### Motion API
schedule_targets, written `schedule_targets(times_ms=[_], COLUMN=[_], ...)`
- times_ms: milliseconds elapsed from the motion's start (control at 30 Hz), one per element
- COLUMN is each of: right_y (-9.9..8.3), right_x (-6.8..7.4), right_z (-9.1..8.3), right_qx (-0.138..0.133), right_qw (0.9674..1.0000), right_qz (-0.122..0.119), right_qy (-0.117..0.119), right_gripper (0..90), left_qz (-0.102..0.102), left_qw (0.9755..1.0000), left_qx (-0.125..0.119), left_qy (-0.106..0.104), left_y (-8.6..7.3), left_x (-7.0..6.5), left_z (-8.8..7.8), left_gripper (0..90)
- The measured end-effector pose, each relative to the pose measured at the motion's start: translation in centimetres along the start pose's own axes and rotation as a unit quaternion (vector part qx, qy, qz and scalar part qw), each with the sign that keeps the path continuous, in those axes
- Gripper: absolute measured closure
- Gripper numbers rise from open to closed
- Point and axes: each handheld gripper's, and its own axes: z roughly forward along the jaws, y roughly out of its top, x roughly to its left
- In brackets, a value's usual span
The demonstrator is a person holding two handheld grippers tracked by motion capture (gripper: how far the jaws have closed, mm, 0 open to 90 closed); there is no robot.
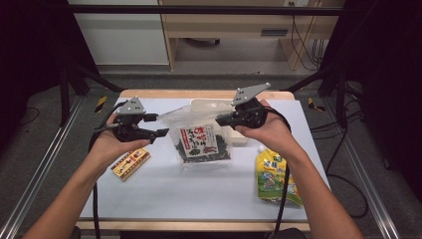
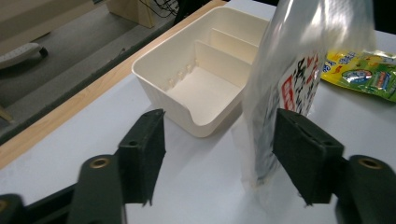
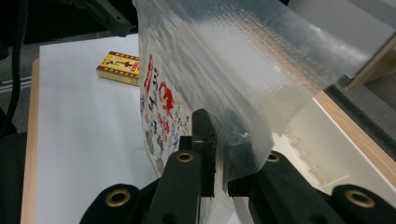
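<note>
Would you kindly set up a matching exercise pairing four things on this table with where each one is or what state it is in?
Things:
1. clear snack bag
2. cream bin
3. yellow-green pouch
4. small yellow box

Places or states:
A. lies flat near the person's right forearm
B. lies near the person's left hand
C. pinched at its top edge by the right gripper
D. stands empty at the table's far edge, with dividers inside

Pairs: 1-C, 2-D, 3-A, 4-B
</note>
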Motion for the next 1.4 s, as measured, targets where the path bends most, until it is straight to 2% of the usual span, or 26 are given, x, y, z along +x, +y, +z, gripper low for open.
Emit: schedule_targets(times_ms=[133,167,200,233,333,500,700,800,1067,1267,1400], right_y=[-0.2,-0.2,-0.2,-0.3,-0.1,0.2,0.2,0.3,0.6,0.8,1.0], right_x=[-0.4,-0.4,-0.6,-0.7,-0.9,-1.2,-1.6,-1.8,-2.0,-2.4,-2.5], right_z=[-0.9,-0.9,-1.5,-1.7,-2.5,-3.5,-4.2,-4.5,-5.2,-5.7,-6.0], right_qx=[-0.006,-0.006,-0.014,-0.017,-0.023,-0.025,-0.031,-0.039,-0.052,-0.066,-0.072], right_qw=[0.9996,0.9996,0.9990,0.9988,0.9976,0.9948,0.9911,0.9897,0.9870,0.9819,0.9802], right_qz=[0.022,0.022,0.036,0.040,0.055,0.078,0.100,0.109,0.119,0.137,0.139], right_qy=[-0.016,-0.016,-0.021,-0.023,-0.035,-0.061,-0.082,-0.084,-0.094,-0.112,-0.122], right_gripper=[85.0,85.0,85.1,85.1,85.1,85.1,85.1,85.1,85.1,85.0,85.0], left_qz=[-0.009,-0.009,-0.016,-0.016,-0.033,-0.048,-0.045,-0.045,-0.040,-0.040,-0.040], left_qw=[0.9997,0.9997,0.9994,0.9994,0.9985,0.9972,0.9970,0.9968,0.9965,0.9965,0.9964], left_qx=[0.004,0.004,0.008,0.008,0.017,0.021,0.029,0.031,0.038,0.038,0.036], left_qy=[0.023,0.023,0.030,0.030,0.041,0.053,0.057,0.058,0.063,0.063,0.065], left_y=[-1.2,-1.2,-1.7,-1.7,-2.7,-3.5,-4.2,-4.4,-4.9,-5.7,-6.0], left_x=[0.1,0.1,0.2,0.2,0.4,0.4,0.2,0.1,-0.2,-0.7,-0.9], left_z=[-0.3,-0.3,-0.4,-0.4,-0.2,0.2,0.8,1.0,1.4,1.9,2.1], left_gripper=[23.1,21.4,19.4,17.6,12.4,8.3,7.4,7.4,7.1,6.9,6.8])
